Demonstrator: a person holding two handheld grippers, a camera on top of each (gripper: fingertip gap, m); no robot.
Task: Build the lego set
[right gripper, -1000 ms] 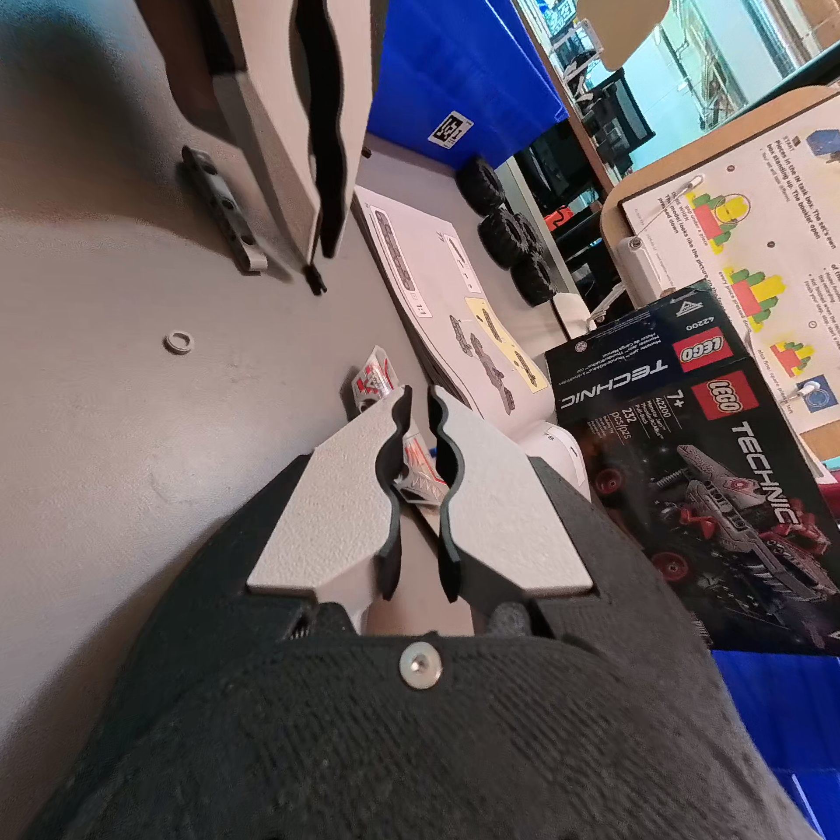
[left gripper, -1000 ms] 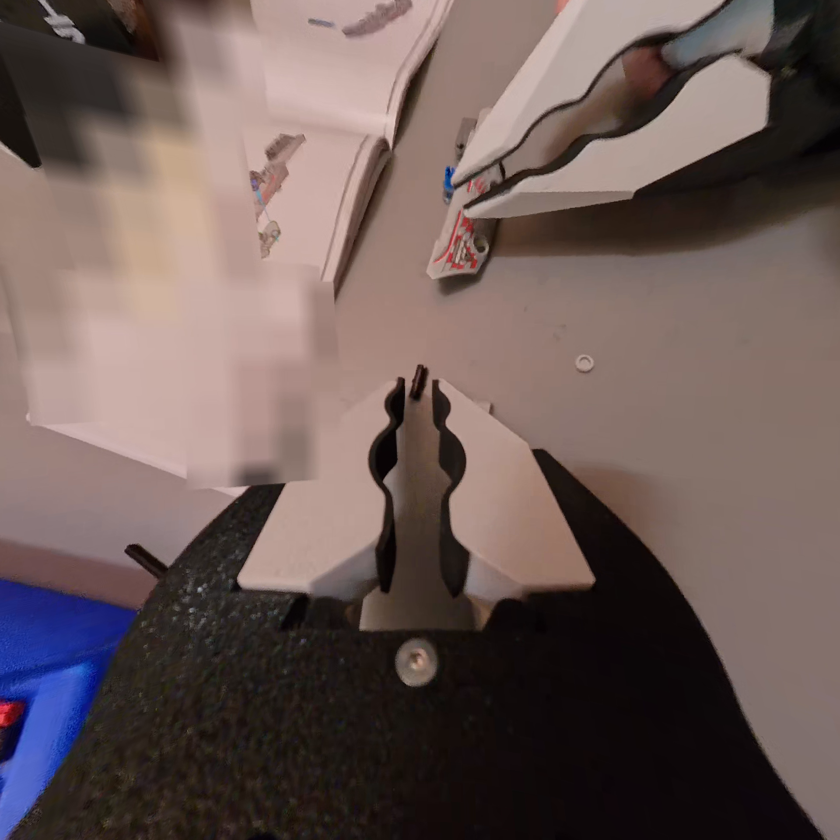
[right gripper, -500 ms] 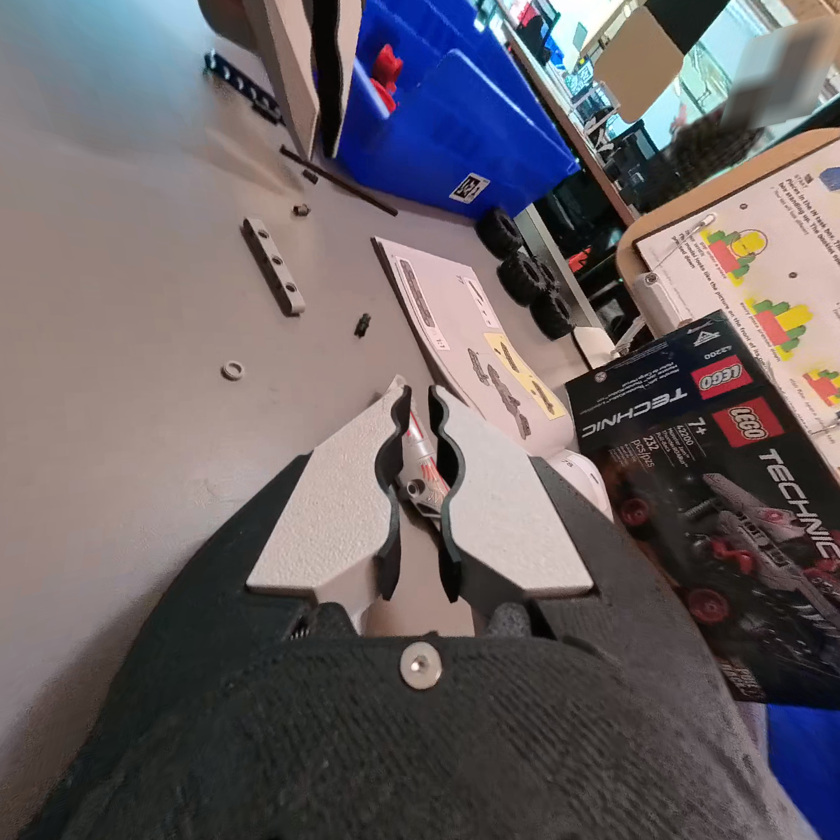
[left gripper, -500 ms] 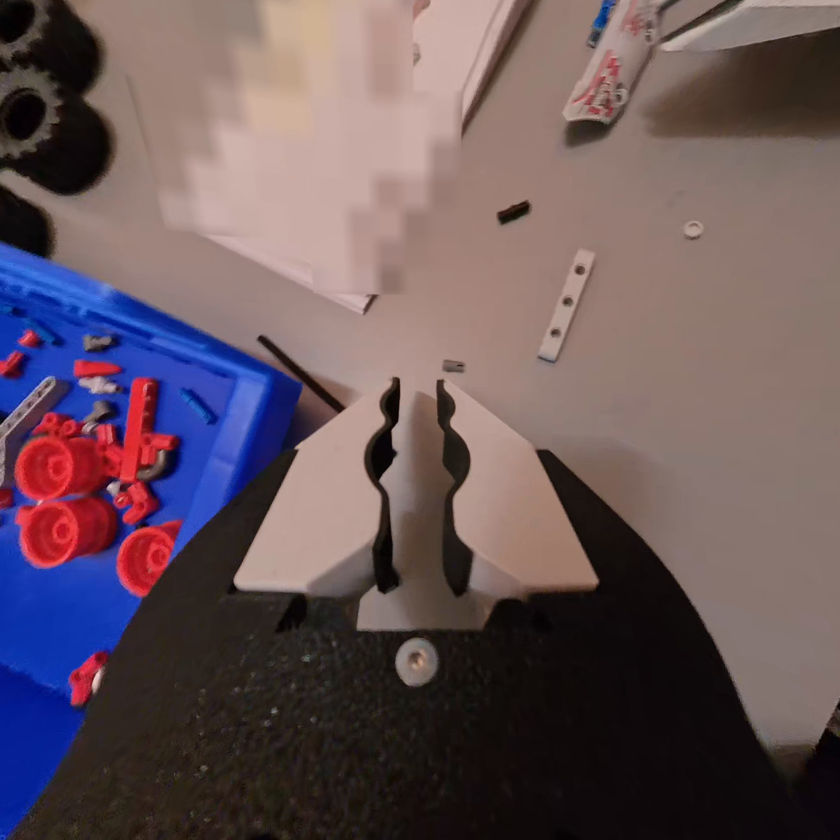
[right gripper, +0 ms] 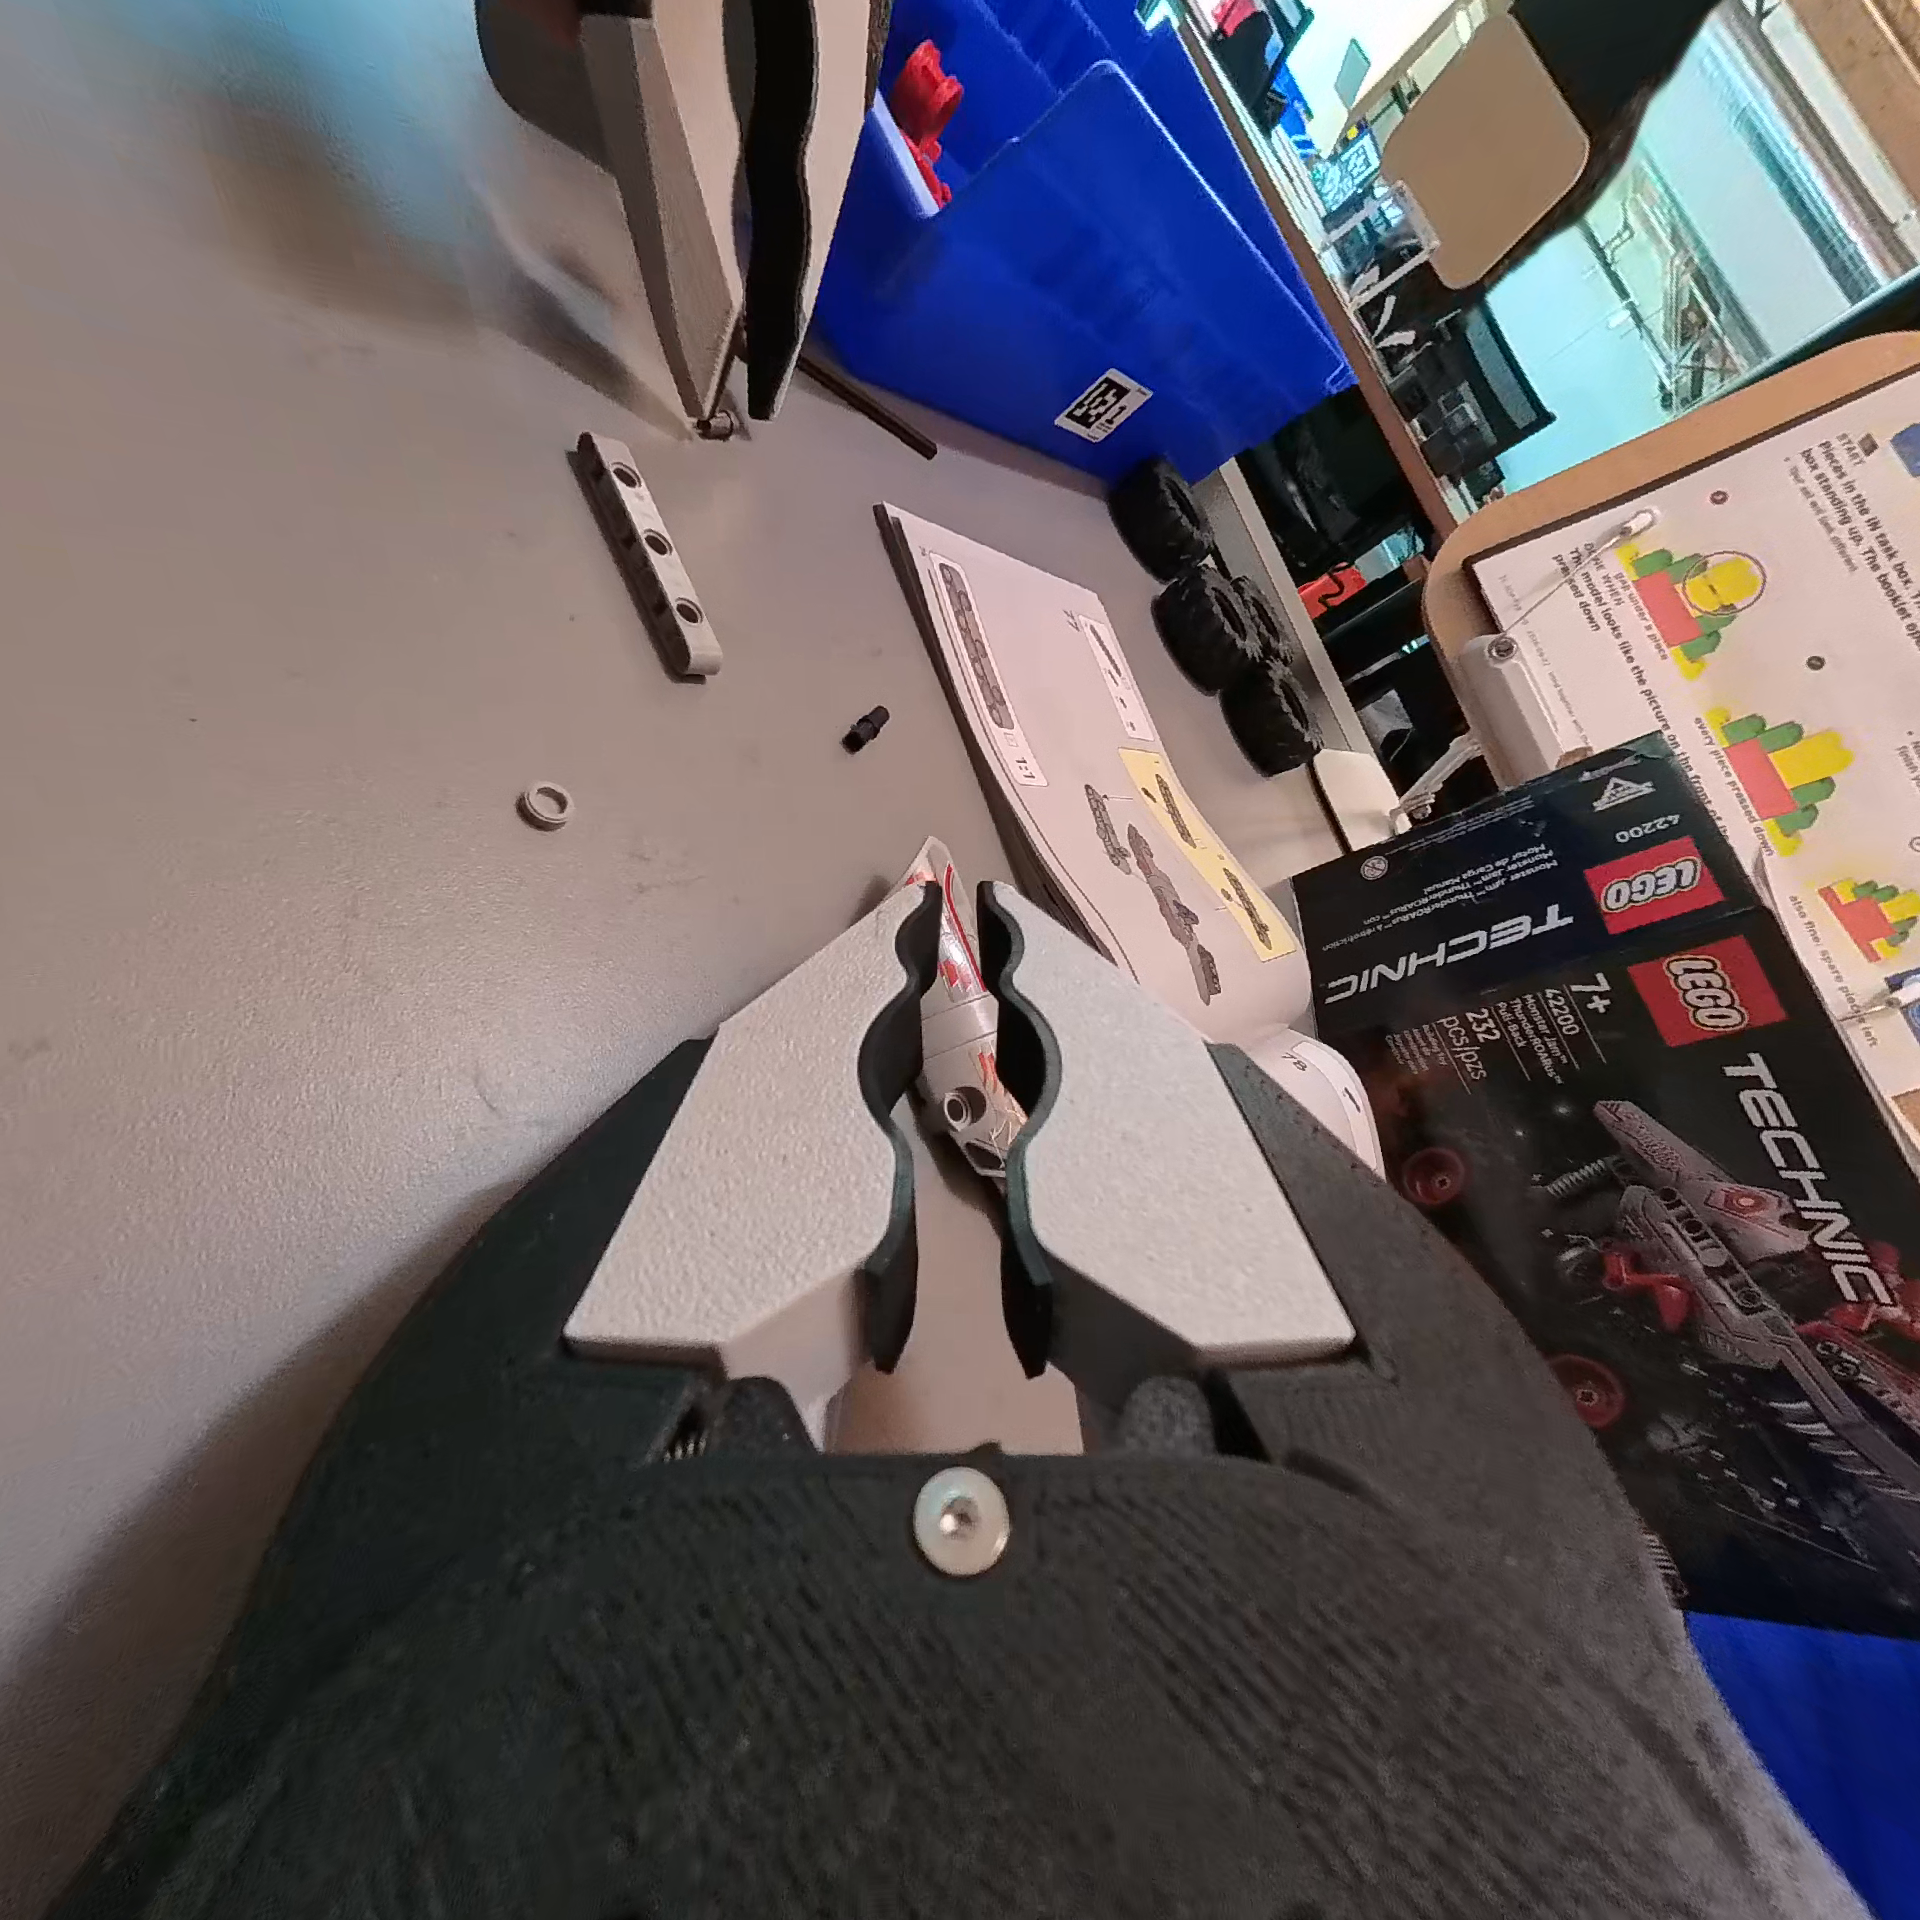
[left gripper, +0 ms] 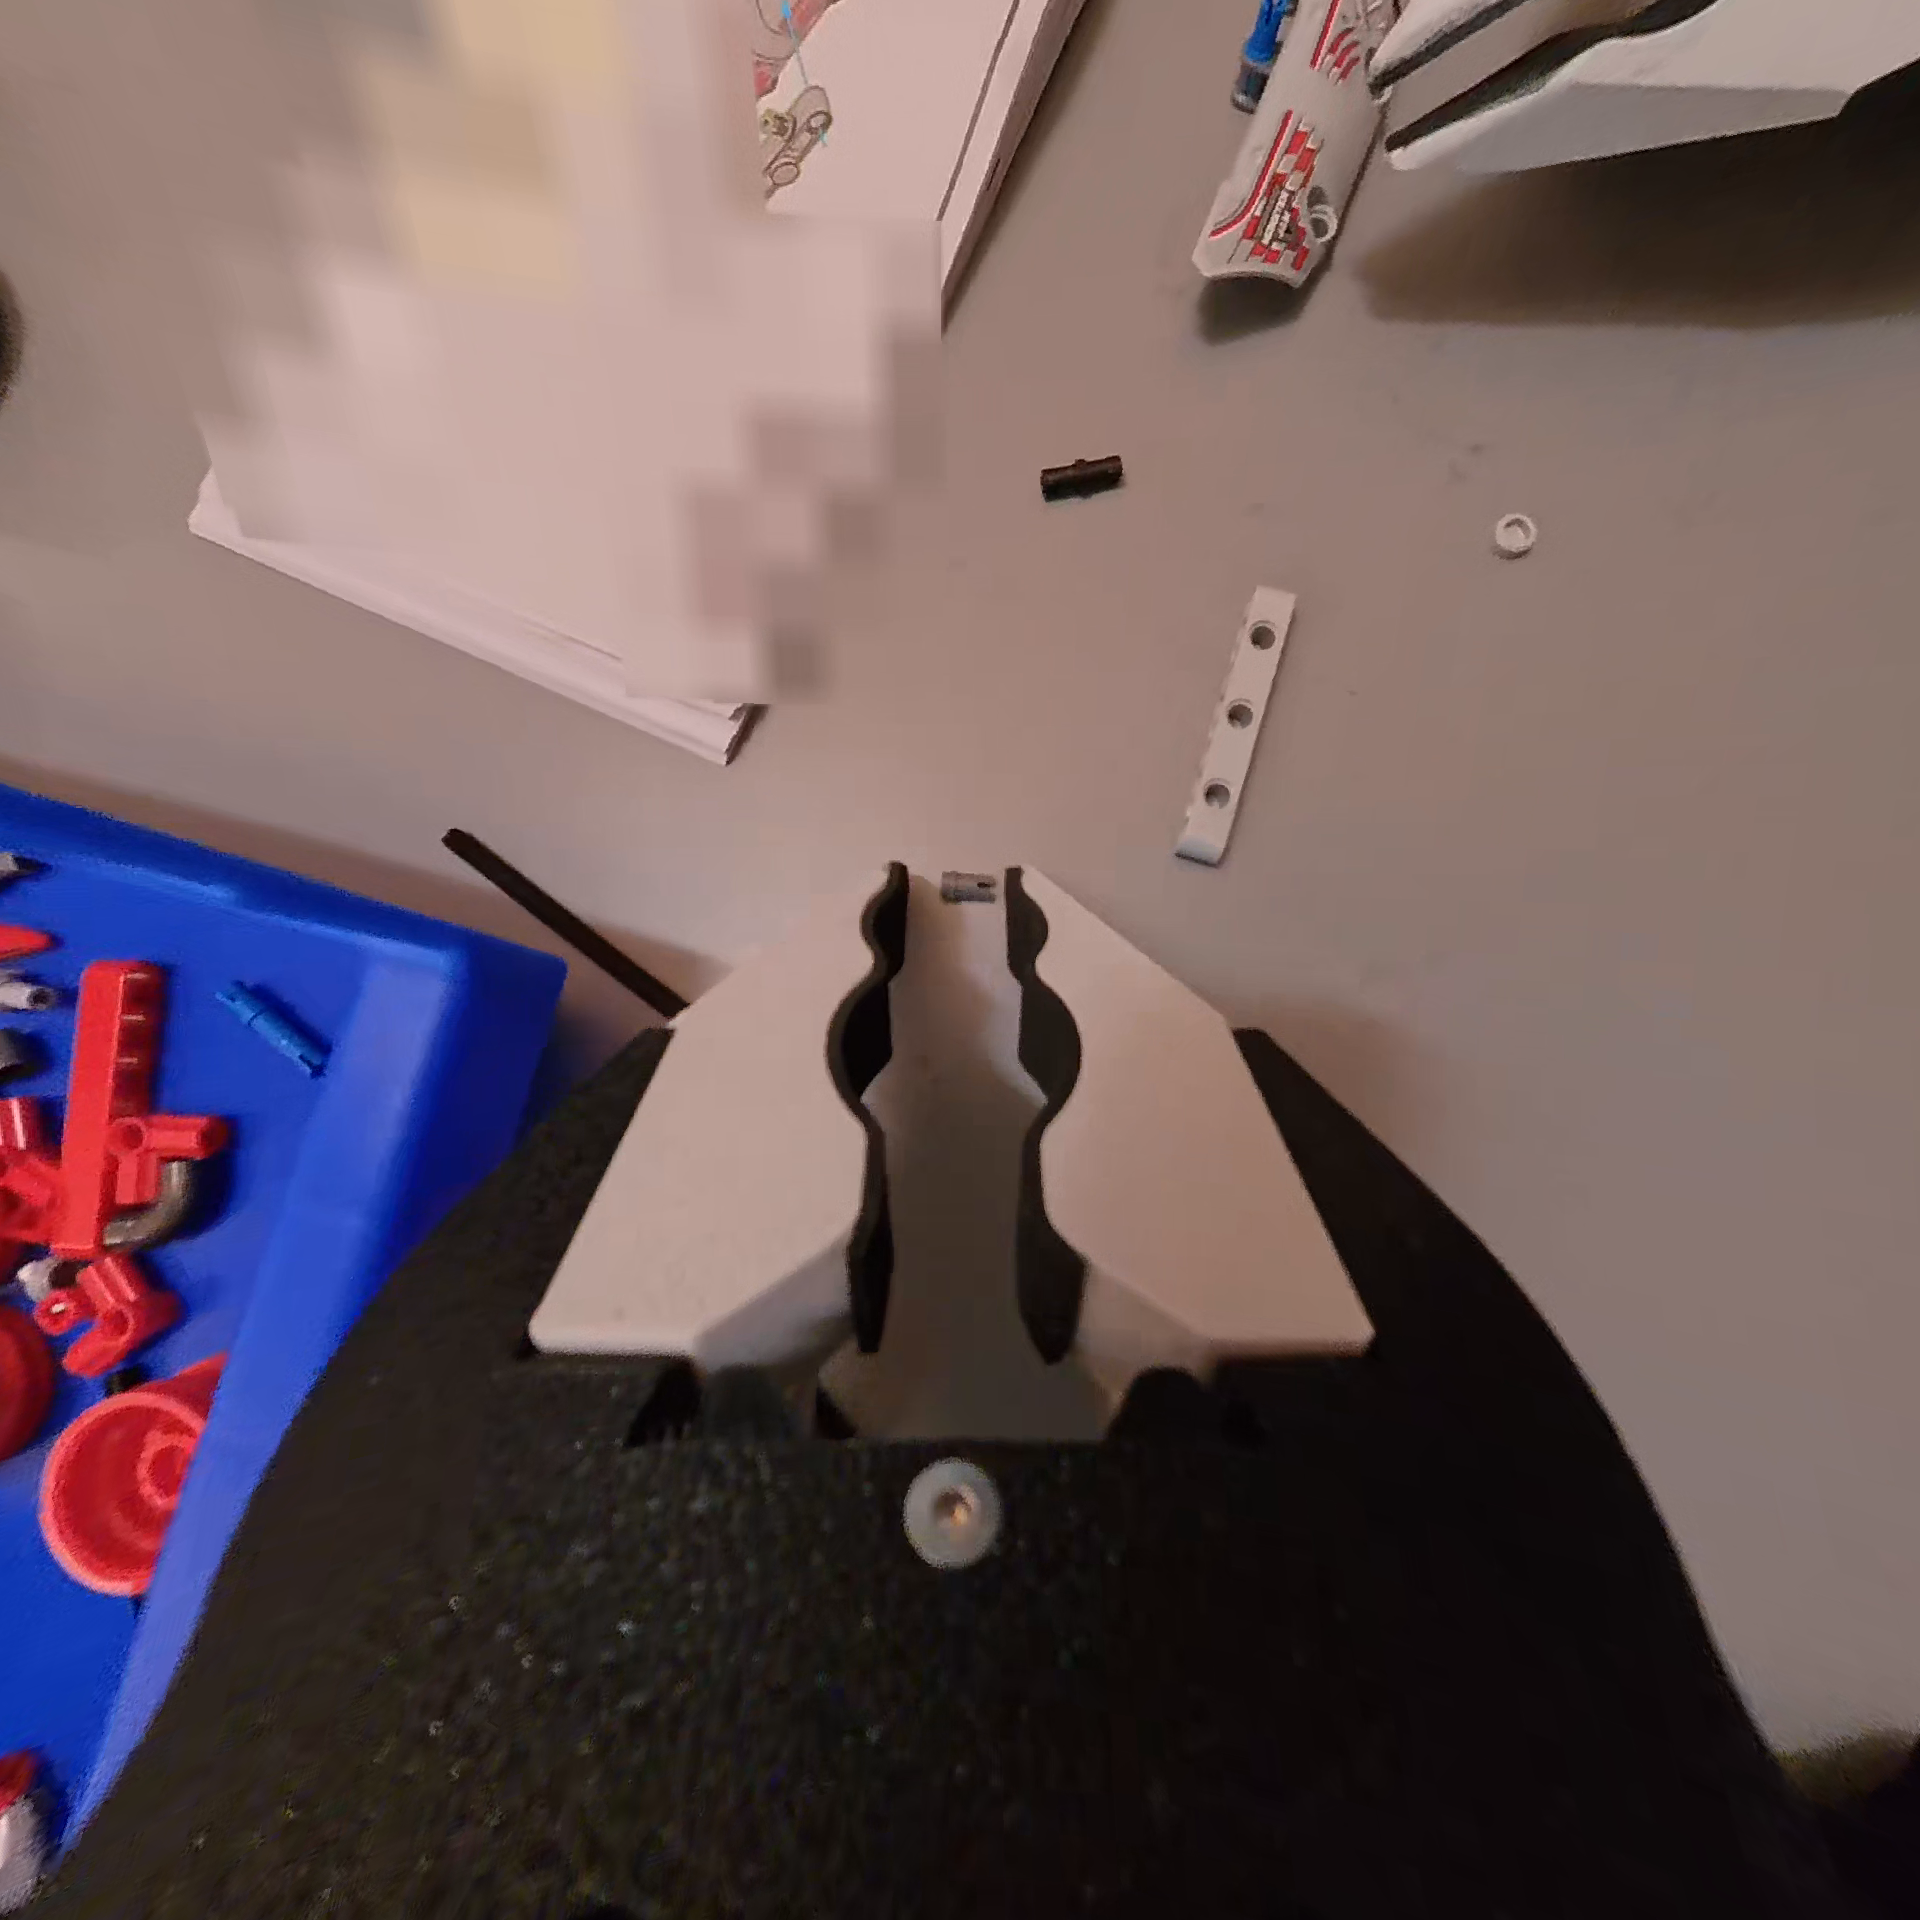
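Note:
My left gripper is open with its jaws a little apart, tips down at the table on either side of a small grey pin. In the right wrist view the left gripper stands over that pin. My right gripper is shut on a grey panel with red stickers, held just above the table; the panel also shows in the left wrist view. A grey three-hole beam, a black pin and a white ring lie loose between the grippers.
A blue bin with red parts sits at the left, a black axle beside it. The open instruction booklet, black tyres and the set's box lie beyond the panel. The gap from one gripper's tips to the other's is roughly 15 centimeters. It is some 7 centimeters from my right tips to the black pin. Seen from the right wrist view as well.
My left gripper let go of the black pin, which now lies on the table, and drew back toward the blue bin to the small grey pin. The right gripper kept hold of the panel.

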